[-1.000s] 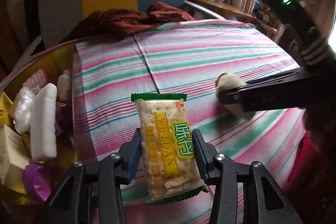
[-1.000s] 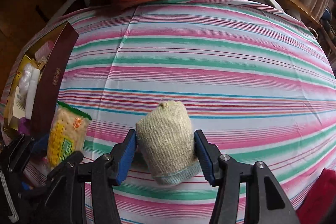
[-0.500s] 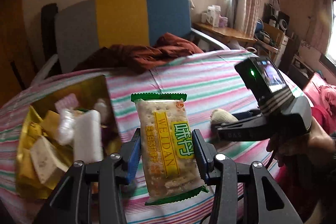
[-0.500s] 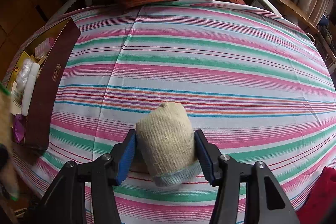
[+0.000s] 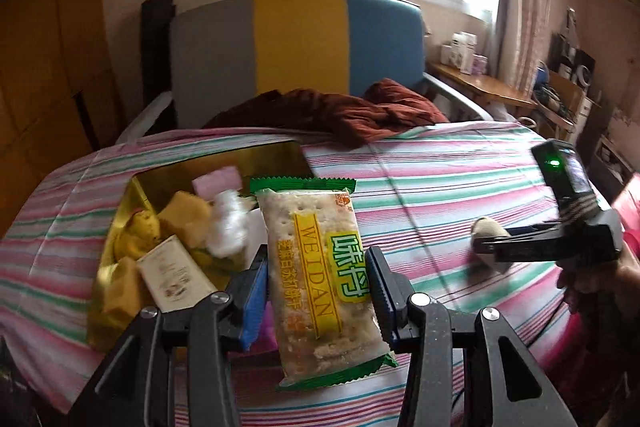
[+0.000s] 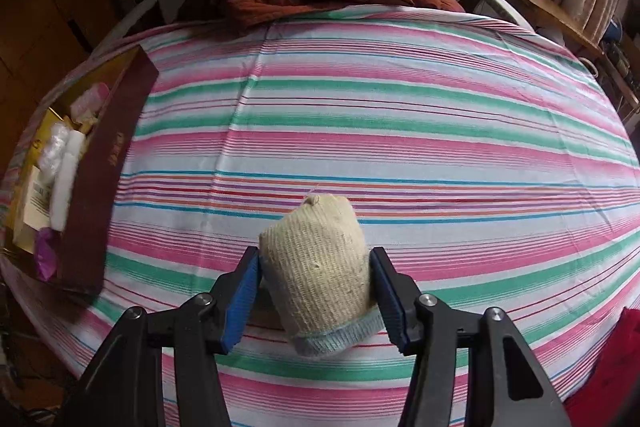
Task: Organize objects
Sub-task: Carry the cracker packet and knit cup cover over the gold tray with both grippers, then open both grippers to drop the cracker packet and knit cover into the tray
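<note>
While the left gripper (image 5: 316, 291) clamps a cracker pack (image 5: 320, 275) above the box (image 5: 120, 251), right gripper (image 6: 316, 291) pinches a knit roll (image 6: 320, 271), low over the striped cloth (image 6: 400, 115).

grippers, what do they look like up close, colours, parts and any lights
Left gripper and right gripper: black speckled plastic arms, silver pivot screws, blue ribbed pads. From the left wrist view, the right one carries a black camera with a green light.

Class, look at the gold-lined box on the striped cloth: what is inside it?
The gold-lined box holds yellow packets, a white carton, a pink pack and a white bundle. The cracker packet covers its near corner.
</note>
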